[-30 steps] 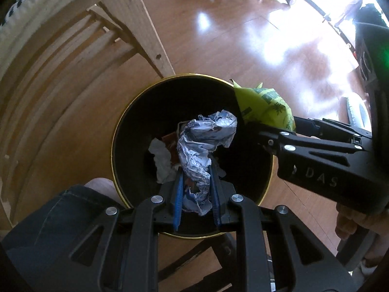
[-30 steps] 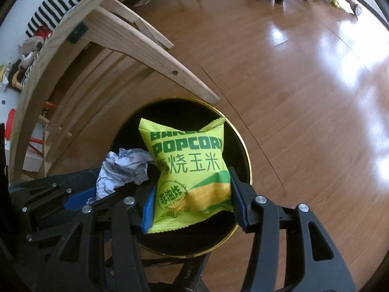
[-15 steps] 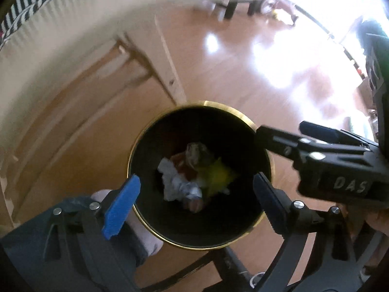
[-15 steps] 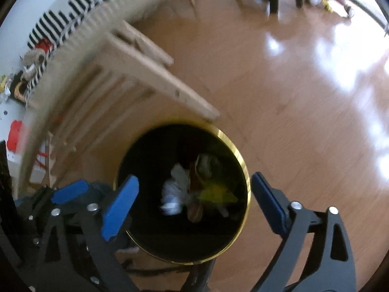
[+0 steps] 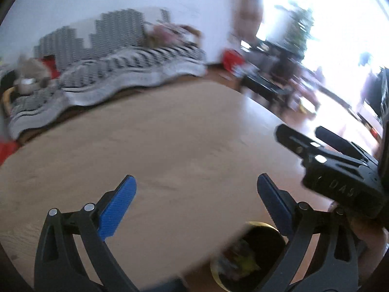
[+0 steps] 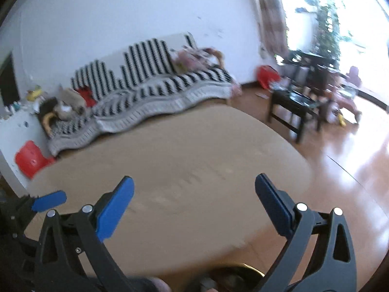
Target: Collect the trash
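both grippers have swung up from the bin to face the round table (image 5: pixel 170 146). left gripper (image 5: pixel 197 202) and right gripper (image 6: pixel 194 202) gape wide, holding nothing. gold-rimmed bin (image 5: pixel 252 255) with trash sits at five o'clock.

A black trash bin (image 5: pixel 255 250) with a thin gold rim stood on the wooden floor beside the edge of a round wooden table, seen low in the left wrist view. Crumpled trash (image 5: pixel 239 259) lay inside it, a blurred heap with a patch of yellow-green among paler pieces. Part of the bin's mouth was hidden by the tabletop edge. In the right wrist view only a short arc of the gold rim (image 6: pixel 248 269) showed at the bottom, with its contents too blurred to make out.
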